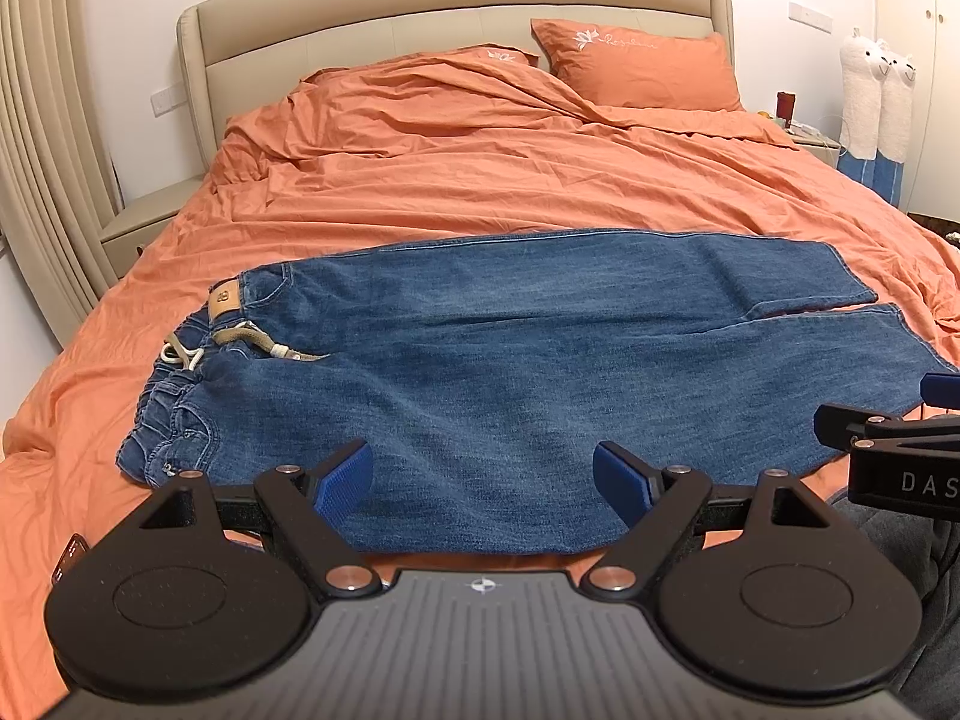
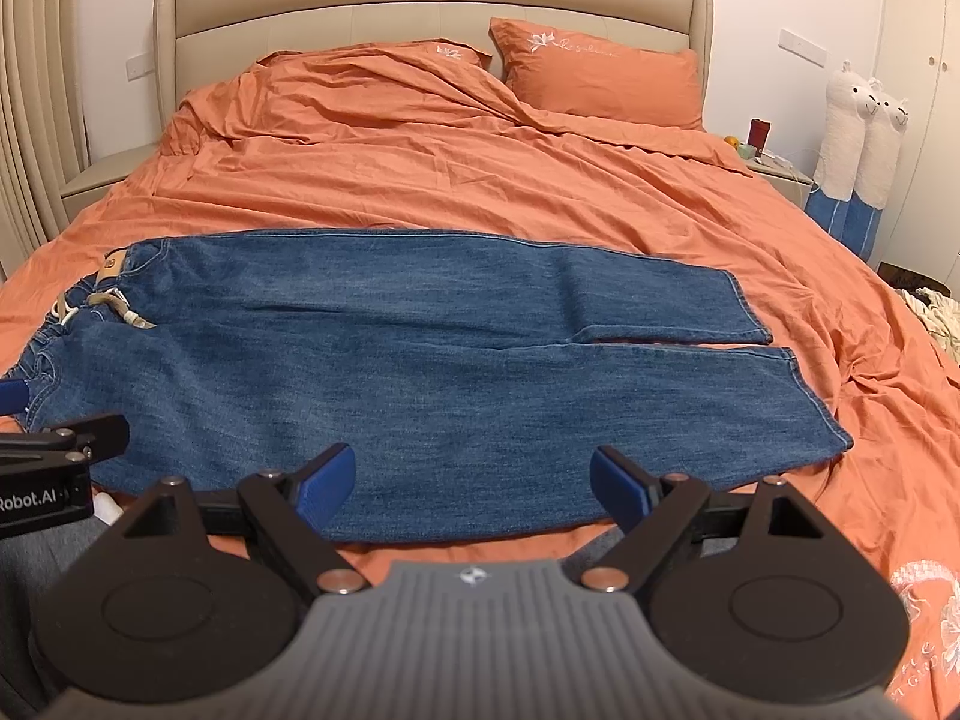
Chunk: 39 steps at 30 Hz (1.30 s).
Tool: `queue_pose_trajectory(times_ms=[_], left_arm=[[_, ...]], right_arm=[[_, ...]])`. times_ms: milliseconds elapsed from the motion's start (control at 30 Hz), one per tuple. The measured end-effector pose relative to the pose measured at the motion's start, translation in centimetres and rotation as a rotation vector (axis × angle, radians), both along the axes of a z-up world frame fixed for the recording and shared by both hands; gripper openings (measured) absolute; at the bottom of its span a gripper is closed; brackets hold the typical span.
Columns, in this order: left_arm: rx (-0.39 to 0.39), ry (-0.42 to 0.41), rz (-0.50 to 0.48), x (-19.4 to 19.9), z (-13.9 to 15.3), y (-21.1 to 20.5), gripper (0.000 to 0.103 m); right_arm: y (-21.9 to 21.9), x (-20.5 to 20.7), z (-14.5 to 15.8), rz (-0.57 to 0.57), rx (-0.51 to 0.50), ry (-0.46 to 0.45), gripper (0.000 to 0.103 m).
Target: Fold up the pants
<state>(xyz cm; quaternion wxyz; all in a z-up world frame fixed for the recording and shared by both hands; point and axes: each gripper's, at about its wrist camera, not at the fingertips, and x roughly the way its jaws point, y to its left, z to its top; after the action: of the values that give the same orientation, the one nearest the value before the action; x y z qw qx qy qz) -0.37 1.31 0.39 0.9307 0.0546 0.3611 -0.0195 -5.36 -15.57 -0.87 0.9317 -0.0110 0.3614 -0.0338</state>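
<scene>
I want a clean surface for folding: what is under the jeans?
The jeans lie spread flat on the wrinkled orange bed cover, which shows all around them. Whatever sits directly beneath the denim is covered, so it cannot be seen.

A rumpled orange duvet (image 2: pixel 480 180) is covering the bed, running up to a beige padded headboard (image 2: pixel 420 6). An orange pillow (image 2: pixel 606 75) with white embroidery is leaning at the head end. Two white alpaca plush toys (image 2: pixel 858 138) are standing against the wall beside a nightstand (image 2: pixel 774 171) holding small items. Pleated beige curtains (image 1: pixel 42 138) are hanging on the opposite side.
</scene>
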Motion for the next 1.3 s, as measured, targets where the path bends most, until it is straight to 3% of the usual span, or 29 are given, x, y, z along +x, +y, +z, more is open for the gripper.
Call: queue_pose_trajectory(times_ms=[933,1033,1100,1233,1300], left_arm=[[-0.001,0.002,-0.012,0.2,0.3,0.1,0.095],[-0.03,0.009,-0.04,0.9,0.8,1.3,0.086],[-0.043,0.007,-0.042,1.4,1.2,2.4,0.072],[-0.04,0.006,-0.007,3.6,1.9,5.8,0.055],[-0.074,0.024,-0.01,5.2,2.1,8.2,0.04]], right_arm=[[0.2,-0.4,0.2,0.011,-0.008,-0.006,0.082],[-0.2,-0.1,0.3,0.039,0.002,-0.02,0.082],[-0.8,0.4,0.2,0.077,0.031,-0.048,0.082],[-2.5,2.2,0.2,0.104,0.083,-0.111,0.082],[-3.2,3.7,0.0,0.103,0.083,-0.12,0.082]])
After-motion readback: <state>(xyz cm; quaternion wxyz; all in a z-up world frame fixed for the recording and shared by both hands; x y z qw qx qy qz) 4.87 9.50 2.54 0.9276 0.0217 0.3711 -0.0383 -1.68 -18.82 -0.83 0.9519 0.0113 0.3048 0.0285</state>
